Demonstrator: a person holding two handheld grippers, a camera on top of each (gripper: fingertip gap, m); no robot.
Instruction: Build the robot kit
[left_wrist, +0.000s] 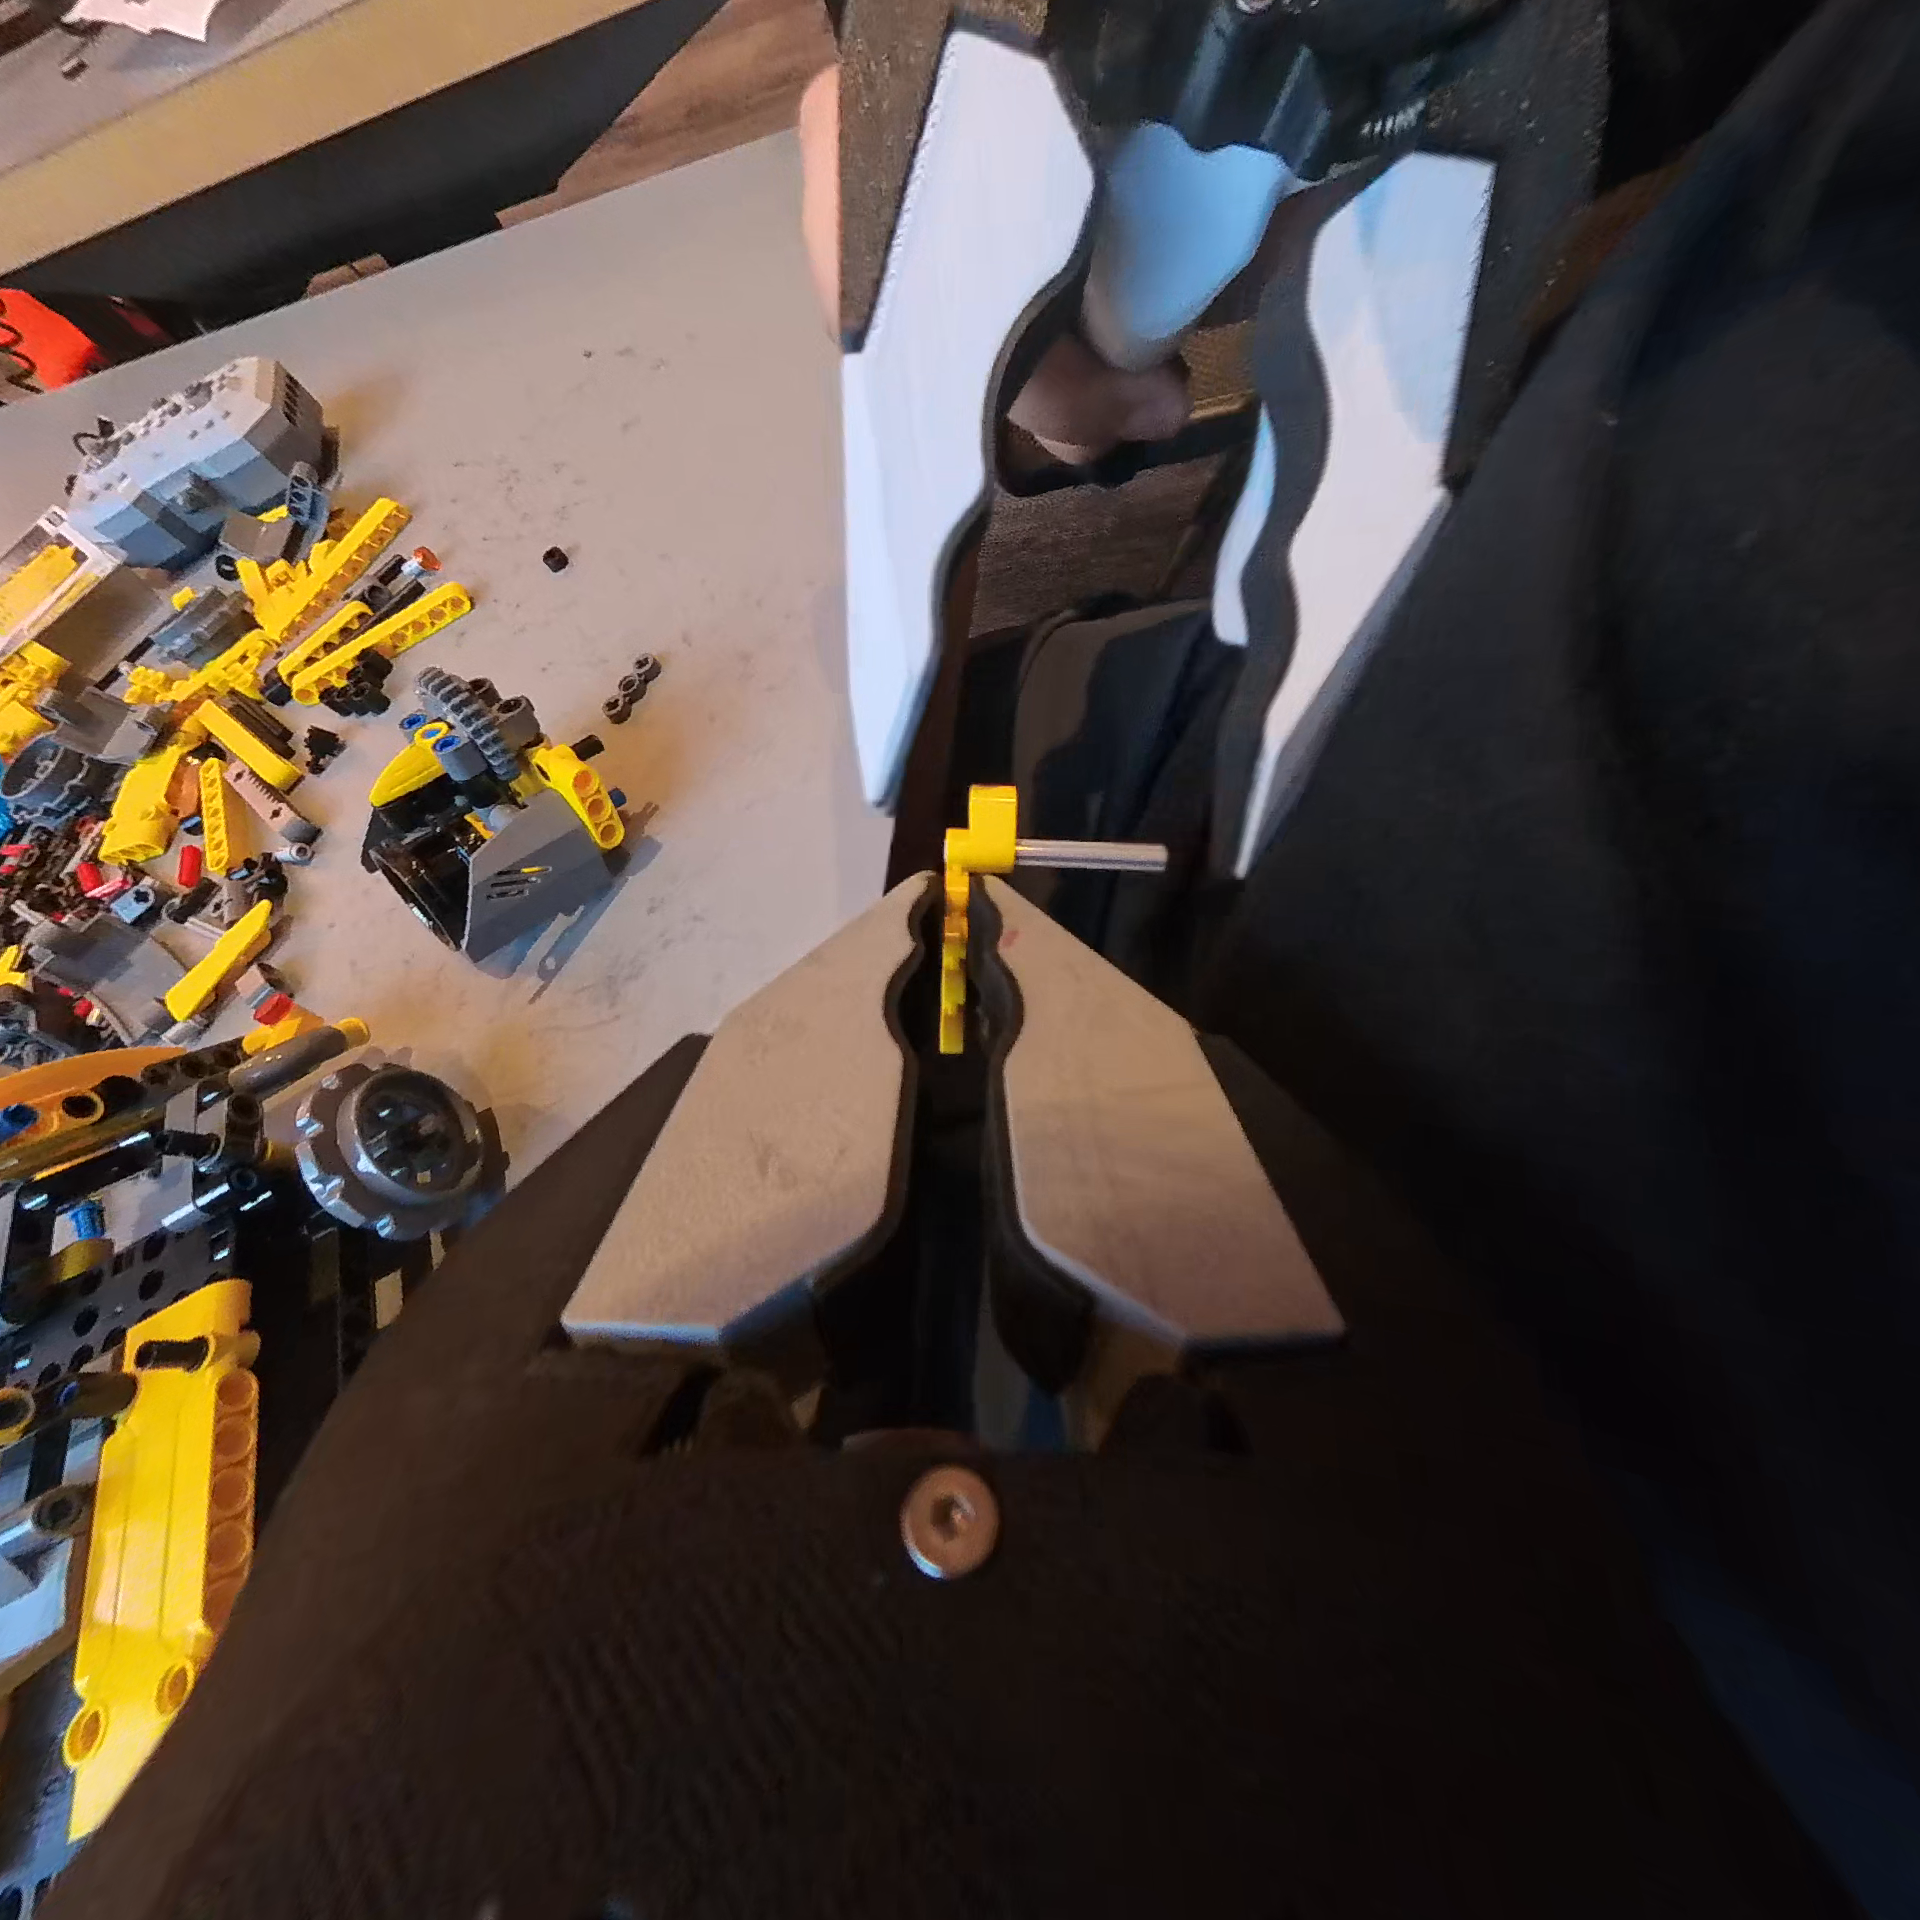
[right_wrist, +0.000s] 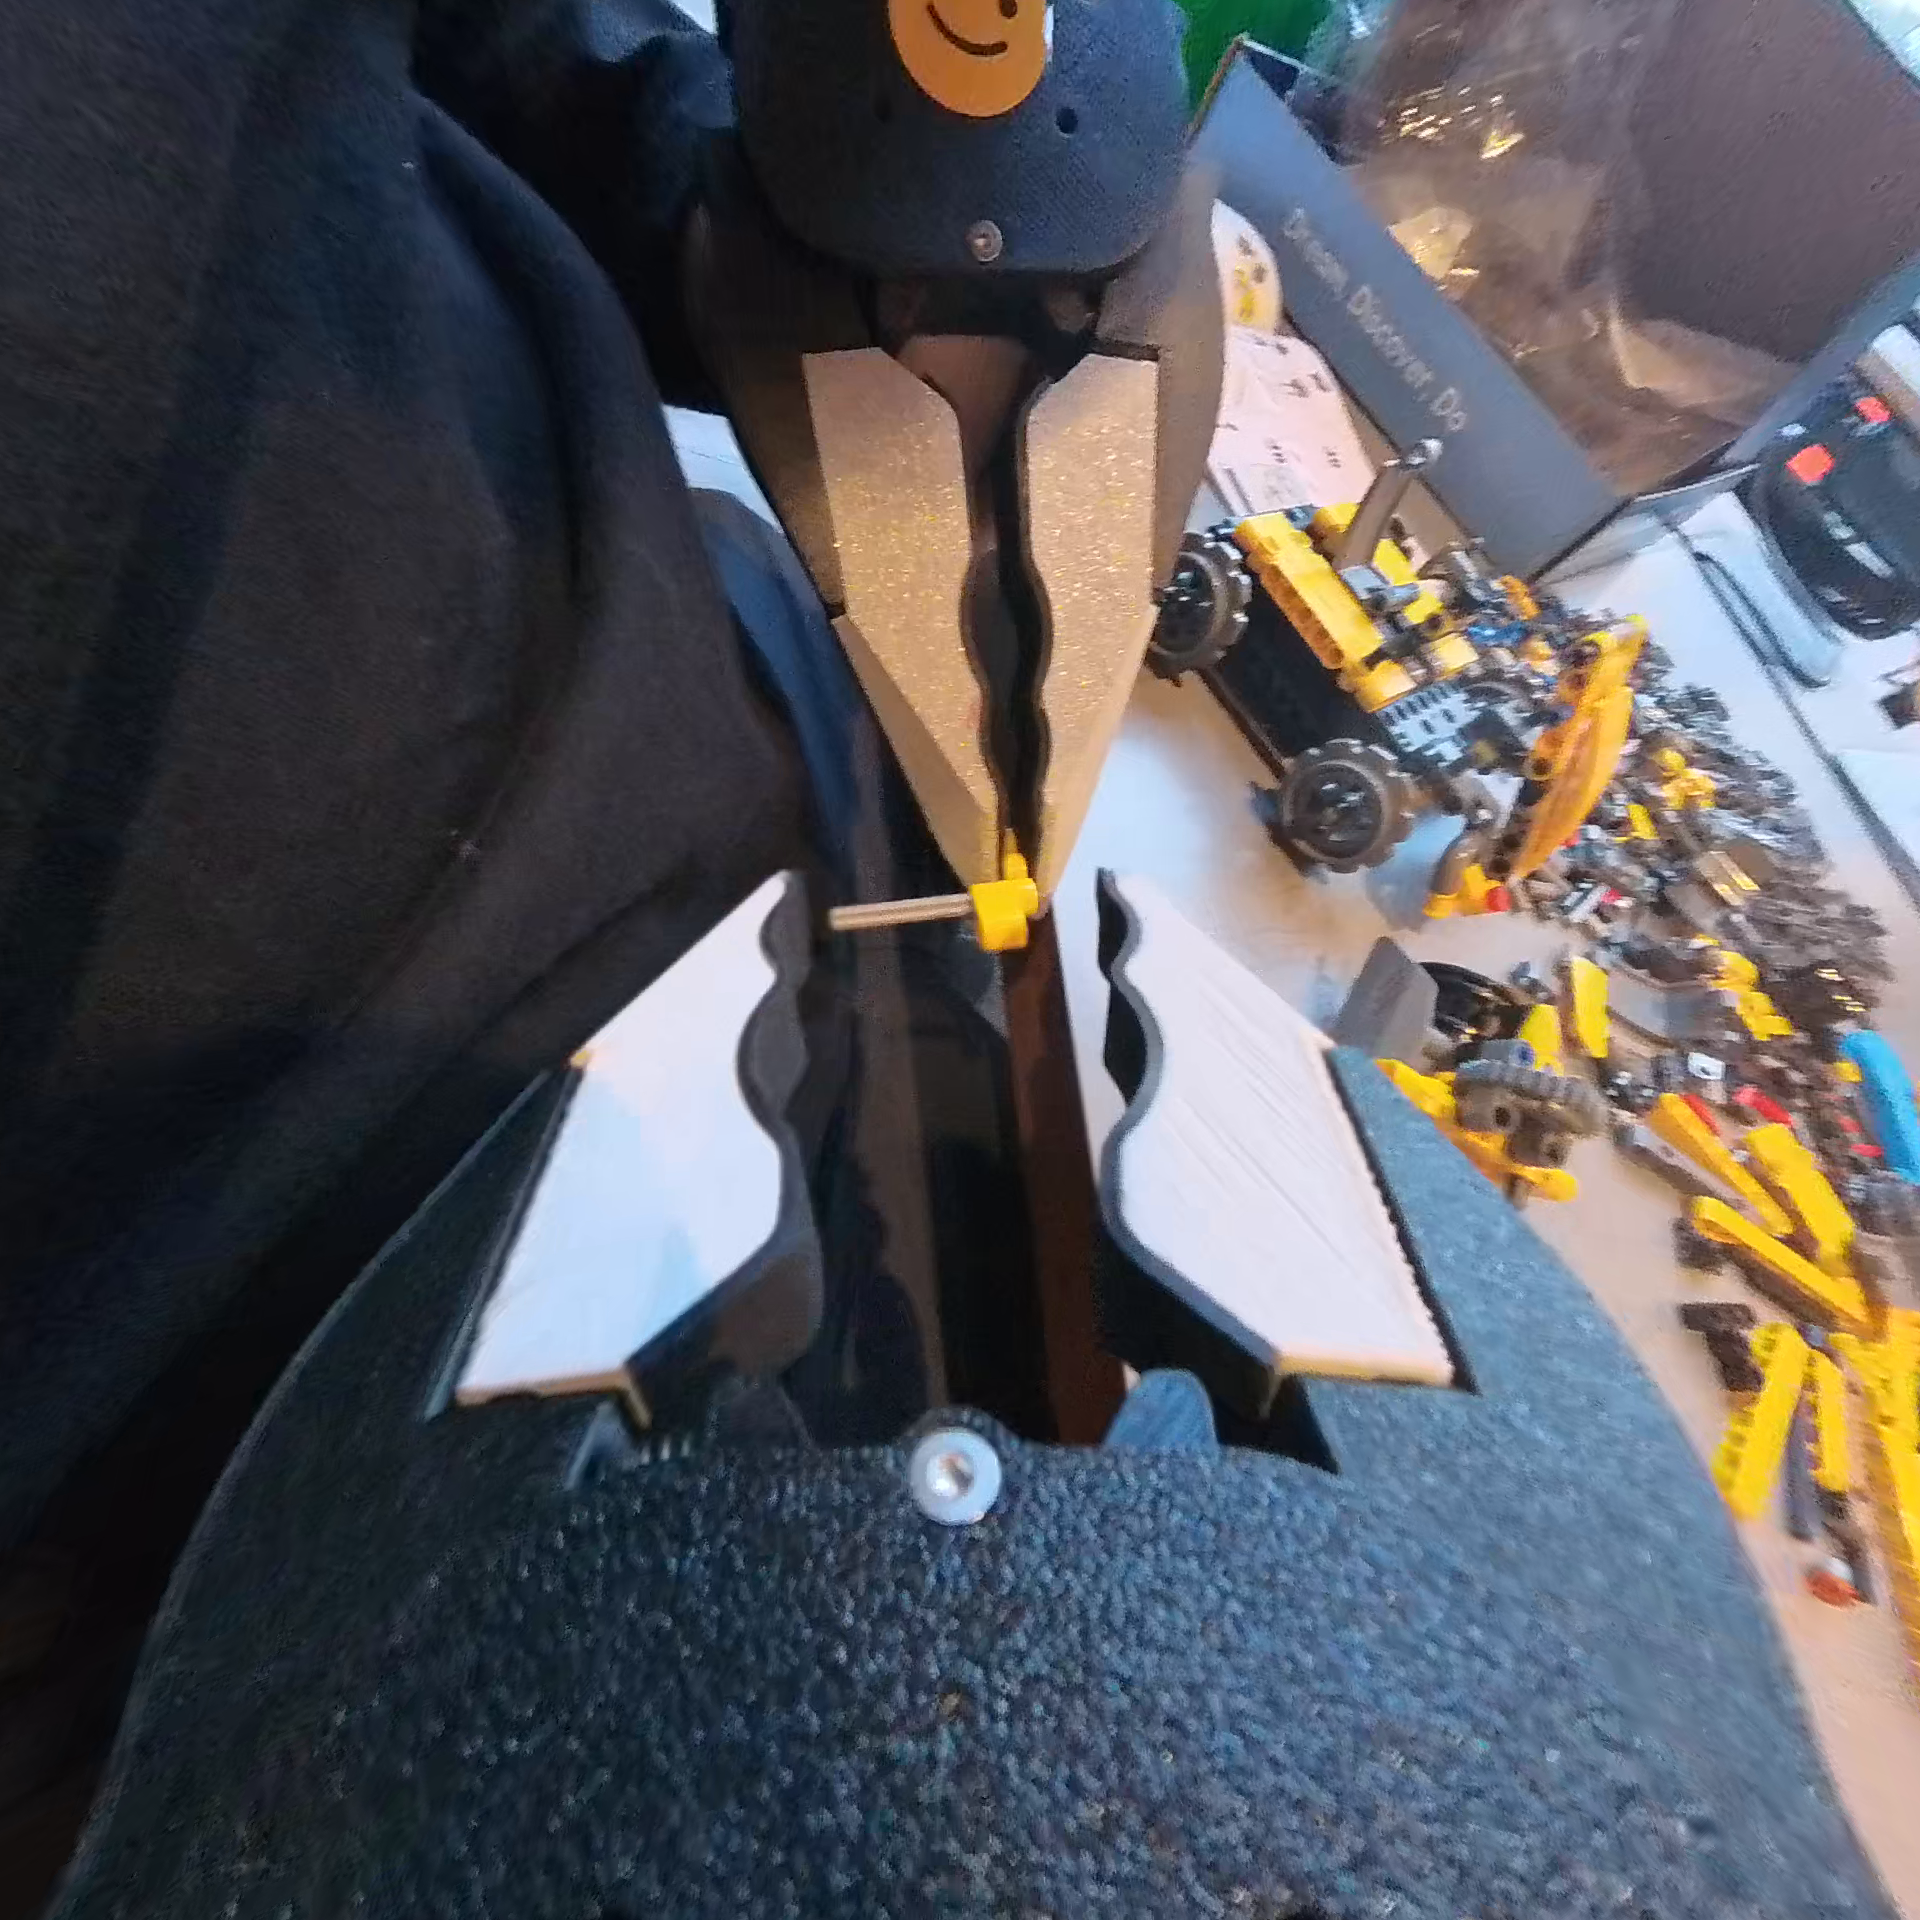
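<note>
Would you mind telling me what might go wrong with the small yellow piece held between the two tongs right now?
1. The left tongs pinch the yellow piece only at their tips, so it may twist or slip out.
2. The grey pin juts sideways from the piece; the open right tongs could knock it.
3. All this hangs past the table edge, over dark clothing, so a dropped part might be lost.

Left gripper's fingers hide most of the yellow piece, toy vehicle cropped
</note>
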